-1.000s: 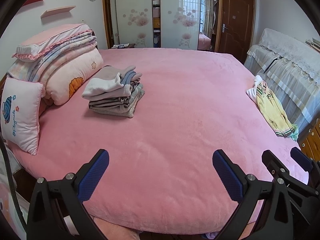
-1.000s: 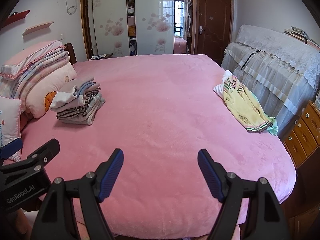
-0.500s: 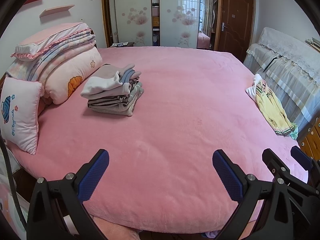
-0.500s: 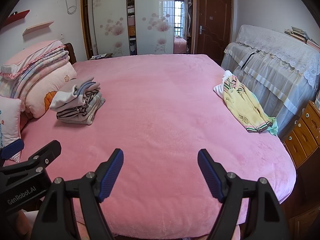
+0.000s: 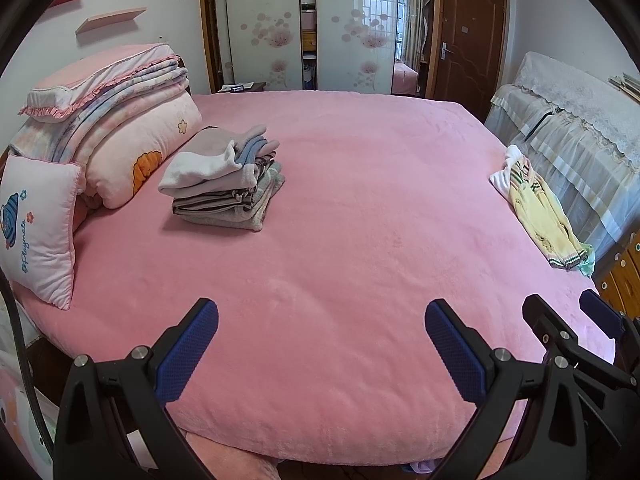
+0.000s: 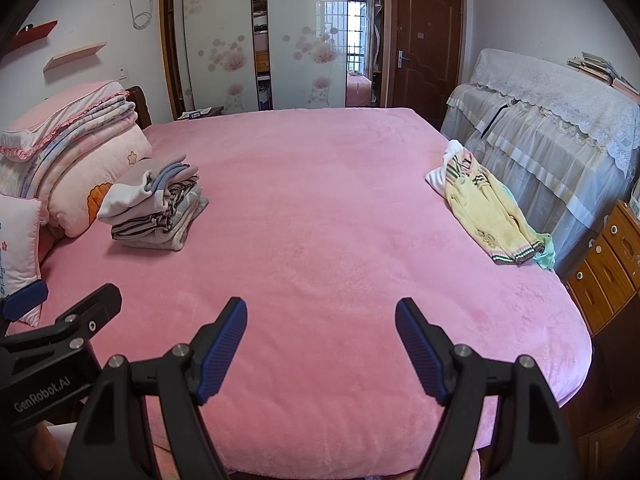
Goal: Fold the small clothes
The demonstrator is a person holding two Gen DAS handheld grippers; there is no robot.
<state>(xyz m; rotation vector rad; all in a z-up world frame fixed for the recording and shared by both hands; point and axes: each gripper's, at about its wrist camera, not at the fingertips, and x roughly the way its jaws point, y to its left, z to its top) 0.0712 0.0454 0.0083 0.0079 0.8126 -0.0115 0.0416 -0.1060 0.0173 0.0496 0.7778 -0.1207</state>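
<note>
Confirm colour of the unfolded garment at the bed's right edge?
Pale yellow garment with red-green striped trim; right wrist view shows it best.

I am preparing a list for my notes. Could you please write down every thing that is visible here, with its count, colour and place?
bed cover: one, pink, over the whole bed.
stack of folded clothes: one, grey, white and striped, on the bed's left side near the pillows.
unfolded clothes: one heap, mostly yellow with striped cuffs, at the bed's right edge.
folded quilts: one pile, pink and pastel, at the far left.
small pillow: one, pale pink with a blue picture, left edge.
wardrobe doors: white with pink flowers, back wall.
door: one, brown, back right.
covered furniture: white lace cloth, right side.
drawers: wooden, lower right.
left gripper: black with blue pads, open, empty.
right gripper: same, open, empty.
</note>
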